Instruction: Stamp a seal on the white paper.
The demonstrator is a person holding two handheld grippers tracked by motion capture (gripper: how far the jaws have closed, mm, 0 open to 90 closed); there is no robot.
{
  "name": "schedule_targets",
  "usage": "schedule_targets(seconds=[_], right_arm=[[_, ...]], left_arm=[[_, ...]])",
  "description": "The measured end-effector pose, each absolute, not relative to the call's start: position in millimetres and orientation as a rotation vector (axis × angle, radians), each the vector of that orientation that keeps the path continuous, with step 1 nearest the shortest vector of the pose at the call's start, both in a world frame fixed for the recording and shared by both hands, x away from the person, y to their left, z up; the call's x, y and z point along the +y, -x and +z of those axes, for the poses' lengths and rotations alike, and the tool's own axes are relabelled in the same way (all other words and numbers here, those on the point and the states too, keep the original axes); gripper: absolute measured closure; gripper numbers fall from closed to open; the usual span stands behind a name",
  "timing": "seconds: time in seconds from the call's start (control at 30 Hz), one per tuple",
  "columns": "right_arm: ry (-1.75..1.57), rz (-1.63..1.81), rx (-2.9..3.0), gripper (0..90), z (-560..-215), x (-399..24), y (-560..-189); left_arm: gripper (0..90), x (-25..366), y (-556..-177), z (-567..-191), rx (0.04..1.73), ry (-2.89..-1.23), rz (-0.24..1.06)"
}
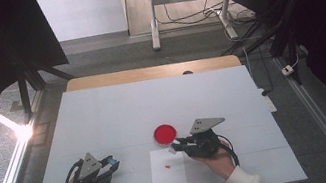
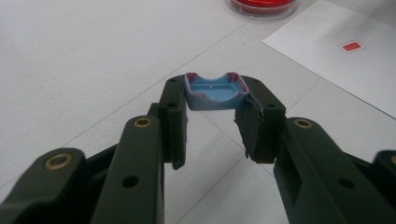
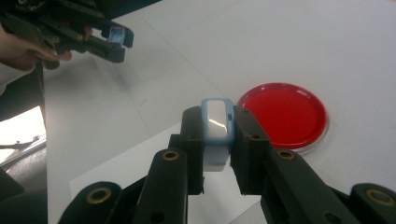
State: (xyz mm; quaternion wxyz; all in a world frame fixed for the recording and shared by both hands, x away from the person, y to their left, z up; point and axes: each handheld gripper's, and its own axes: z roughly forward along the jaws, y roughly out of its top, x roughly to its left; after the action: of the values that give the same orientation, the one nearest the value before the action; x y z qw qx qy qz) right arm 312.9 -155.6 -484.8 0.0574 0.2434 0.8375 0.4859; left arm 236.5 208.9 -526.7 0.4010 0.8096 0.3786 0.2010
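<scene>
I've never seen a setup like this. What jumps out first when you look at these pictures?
The bright red round dish stands out near the middle of the white table, just beyond a white sheet of paper bearing a small red mark. The left gripper is shut on a small blue cap, open side up. The right gripper clamps a pale blue and white stamp-like block close to the dish.

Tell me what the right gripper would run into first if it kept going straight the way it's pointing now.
Most likely the red dish. The right gripper, shut on a small blue and white stamp, points toward it in the right gripper view, with bare table beyond. Depth is unclear, so it might pass just beside the rim.
</scene>
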Motion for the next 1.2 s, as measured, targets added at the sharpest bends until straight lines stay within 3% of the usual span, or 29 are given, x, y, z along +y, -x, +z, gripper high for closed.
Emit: schedule_targets(seconds=[1.2], right_arm=[[-0.781,1.6,2.365,75.1,-462,-175,-313]], left_arm=[[64.3,203,-240,-525,0.938,-2.053,0.514]])
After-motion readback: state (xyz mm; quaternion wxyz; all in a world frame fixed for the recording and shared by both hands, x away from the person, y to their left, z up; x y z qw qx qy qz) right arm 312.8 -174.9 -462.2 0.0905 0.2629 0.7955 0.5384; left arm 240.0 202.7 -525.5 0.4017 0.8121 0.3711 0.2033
